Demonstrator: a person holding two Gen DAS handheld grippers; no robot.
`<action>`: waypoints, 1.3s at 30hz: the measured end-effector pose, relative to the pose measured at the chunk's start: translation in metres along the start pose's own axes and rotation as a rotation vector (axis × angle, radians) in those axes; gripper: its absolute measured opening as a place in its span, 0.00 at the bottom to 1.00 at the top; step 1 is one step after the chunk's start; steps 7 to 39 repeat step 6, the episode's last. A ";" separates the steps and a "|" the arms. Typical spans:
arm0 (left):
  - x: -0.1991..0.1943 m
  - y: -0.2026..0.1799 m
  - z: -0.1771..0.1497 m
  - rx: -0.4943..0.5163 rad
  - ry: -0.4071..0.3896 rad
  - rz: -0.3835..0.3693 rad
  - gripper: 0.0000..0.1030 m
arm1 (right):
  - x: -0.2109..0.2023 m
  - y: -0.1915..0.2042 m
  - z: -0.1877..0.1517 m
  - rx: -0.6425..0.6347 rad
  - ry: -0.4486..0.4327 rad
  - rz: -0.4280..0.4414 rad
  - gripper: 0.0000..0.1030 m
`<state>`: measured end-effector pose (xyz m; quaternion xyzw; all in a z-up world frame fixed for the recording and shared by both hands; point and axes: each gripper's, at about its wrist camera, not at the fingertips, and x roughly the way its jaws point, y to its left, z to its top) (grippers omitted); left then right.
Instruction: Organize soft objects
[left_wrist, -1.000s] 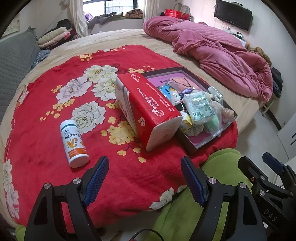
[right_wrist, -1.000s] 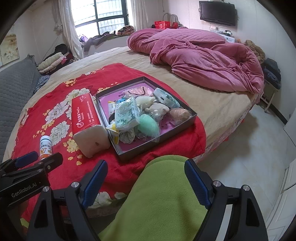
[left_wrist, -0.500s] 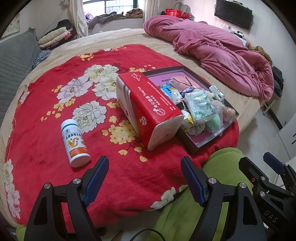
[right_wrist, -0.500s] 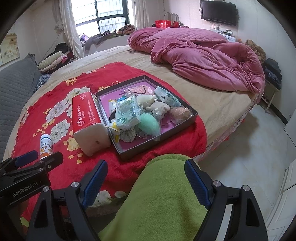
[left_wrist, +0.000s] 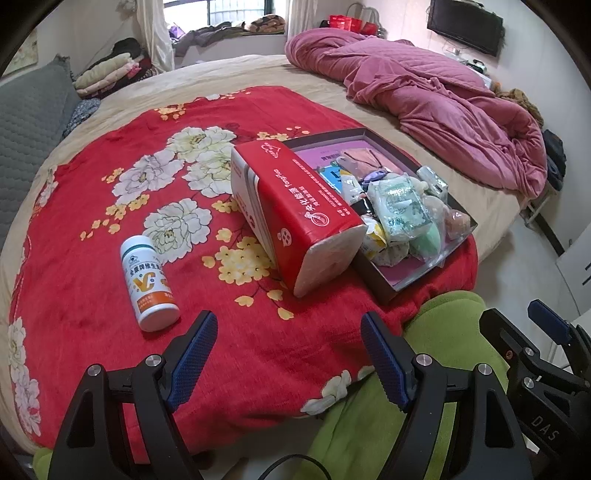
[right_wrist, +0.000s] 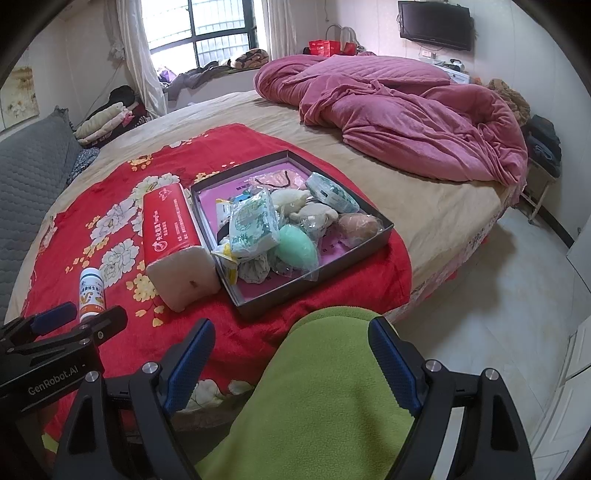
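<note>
- Bedroom setting: a round bed (right_wrist: 436, 206) with a beige sheet fills both views, a crumpled pink quilt (right_wrist: 399, 110) heaped at its far side below a wall-mounted television (right_wrist: 436, 25) and a barred window (right_wrist: 218, 33).
- Spread over the near part of the bed is a red blanket printed with white and yellow flowers (left_wrist: 110, 229).
- On the blanket sits a dark, shallow box with a purple lining (right_wrist: 384, 236), holding the soft objects: a pack of green-printed tissues (right_wrist: 253, 223), a mint-green egg-shaped sponge (right_wrist: 297, 247) in clear wrap, pale plush pieces (right_wrist: 295, 201) and a peach-coloured puff (right_wrist: 360, 225).
- A red pack of facial tissues (left_wrist: 295, 206) lies on the blanket, touching the box's left wall, its white open end towards the cameras.
- A white vitamin bottle with an orange label (left_wrist: 147, 277) lies on its side on the blanket, well apart from the box and left of the tissue pack.
- The left gripper (left_wrist: 288, 354) hangs above the blanket's near edge, its blue-padded jaws spread wide with nothing between them.
- The right gripper (right_wrist: 291, 362) hovers over a person's knee in green fleece (right_wrist: 325, 398), jaws likewise spread wide and gripping nothing; the knee fills the gap behind them.
- Neither gripper touches the box or its contents.
</note>
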<state>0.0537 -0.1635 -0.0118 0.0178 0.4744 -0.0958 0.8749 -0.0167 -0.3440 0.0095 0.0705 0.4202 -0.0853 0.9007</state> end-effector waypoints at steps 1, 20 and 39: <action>0.000 0.001 0.000 -0.001 0.003 -0.010 0.78 | 0.000 0.000 0.000 0.001 0.001 0.000 0.82; 0.001 0.006 0.000 -0.014 0.009 -0.031 0.78 | 0.000 0.002 0.001 -0.008 -0.004 -0.003 0.82; 0.001 0.006 0.000 -0.014 0.009 -0.031 0.78 | 0.000 0.002 0.001 -0.008 -0.004 -0.003 0.82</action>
